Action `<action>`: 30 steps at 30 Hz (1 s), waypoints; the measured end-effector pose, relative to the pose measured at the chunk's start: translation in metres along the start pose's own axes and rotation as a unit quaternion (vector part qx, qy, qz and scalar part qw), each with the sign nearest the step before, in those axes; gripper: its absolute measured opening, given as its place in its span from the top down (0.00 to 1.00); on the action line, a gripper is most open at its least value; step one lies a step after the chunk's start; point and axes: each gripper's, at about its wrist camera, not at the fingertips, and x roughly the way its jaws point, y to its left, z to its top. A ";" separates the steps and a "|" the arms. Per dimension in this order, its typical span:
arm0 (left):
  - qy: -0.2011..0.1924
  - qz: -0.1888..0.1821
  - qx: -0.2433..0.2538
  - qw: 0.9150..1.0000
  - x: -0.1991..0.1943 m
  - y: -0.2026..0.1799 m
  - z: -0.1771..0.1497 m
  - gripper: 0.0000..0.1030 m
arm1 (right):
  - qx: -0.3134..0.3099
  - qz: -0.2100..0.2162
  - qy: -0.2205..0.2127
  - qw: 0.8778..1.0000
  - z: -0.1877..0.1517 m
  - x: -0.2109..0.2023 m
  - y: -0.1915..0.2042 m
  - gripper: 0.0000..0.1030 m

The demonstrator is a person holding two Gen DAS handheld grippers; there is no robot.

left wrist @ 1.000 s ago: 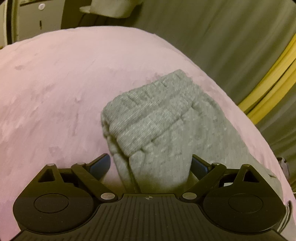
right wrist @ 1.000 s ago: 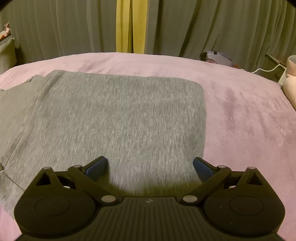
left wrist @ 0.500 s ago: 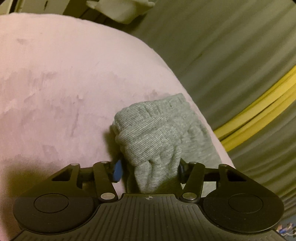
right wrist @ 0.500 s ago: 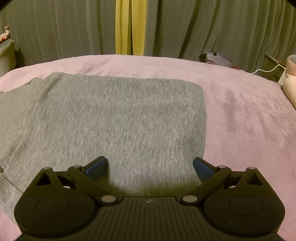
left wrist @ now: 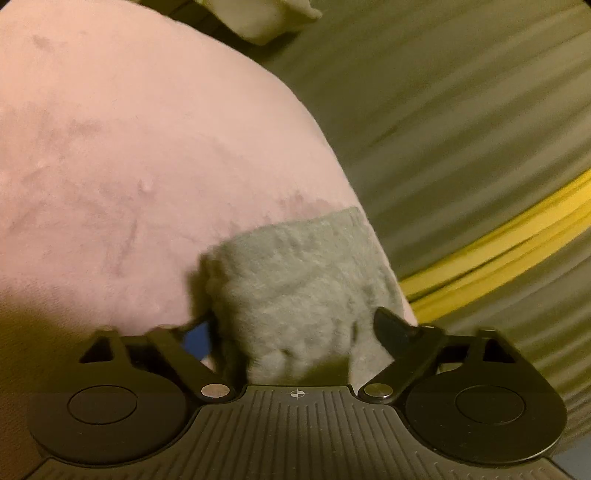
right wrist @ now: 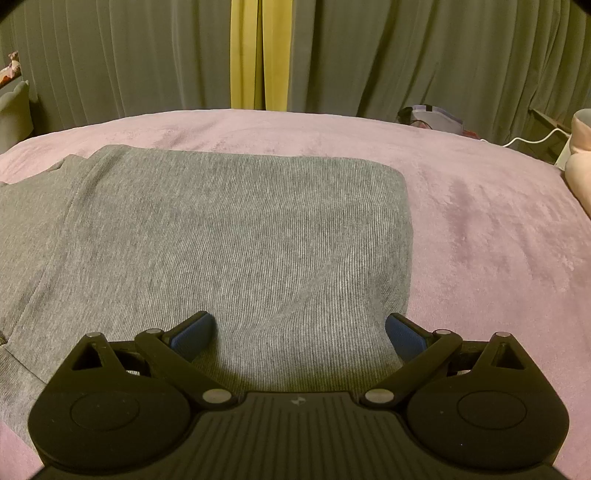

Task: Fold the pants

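Grey knit pants [right wrist: 221, 236] lie spread flat on a pink blanket [right wrist: 498, 236]. My right gripper [right wrist: 300, 332] is open, its blue-padded fingers [right wrist: 194, 334] straddling the near edge of the cloth without pinching it. In the left wrist view a bunched end of the pants [left wrist: 295, 280] sits between the fingers of my left gripper [left wrist: 295, 332], lifted off the pink blanket [left wrist: 129, 166]. The left jaws have closed in against the bunched cloth. The view is blurred by motion.
Grey-green curtains with a yellow strip [right wrist: 258, 55] hang behind the bed. A bag or box [right wrist: 432, 116] and a white cable [right wrist: 532, 140] lie at the far right edge. A pale cushion [right wrist: 580, 155] is at the right, and a pale object [left wrist: 258, 18] beyond the bed.
My left gripper closed from open onto the pants end and lifted it, tilting the view toward the curtain. The right gripper stayed open and nearly still.
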 end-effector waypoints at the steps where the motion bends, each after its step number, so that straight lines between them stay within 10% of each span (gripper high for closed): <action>1: -0.006 0.013 0.008 1.000 0.002 0.000 0.001 0.35 | 0.000 0.000 0.000 1.000 0.000 0.000 0.000 0.03; 11: -0.097 -0.014 0.135 0.986 -0.025 -0.038 -0.012 0.49 | 0.001 0.001 -0.001 1.000 0.000 0.001 0.000 0.03; 21: -0.031 -0.001 0.005 1.000 0.006 0.002 0.006 0.28 | 0.002 0.001 -0.004 1.000 0.002 0.003 0.000 0.03; 30: -0.086 0.007 0.107 0.991 -0.035 -0.049 -0.008 0.56 | 0.012 0.007 -0.006 1.000 0.004 0.003 -0.001 0.03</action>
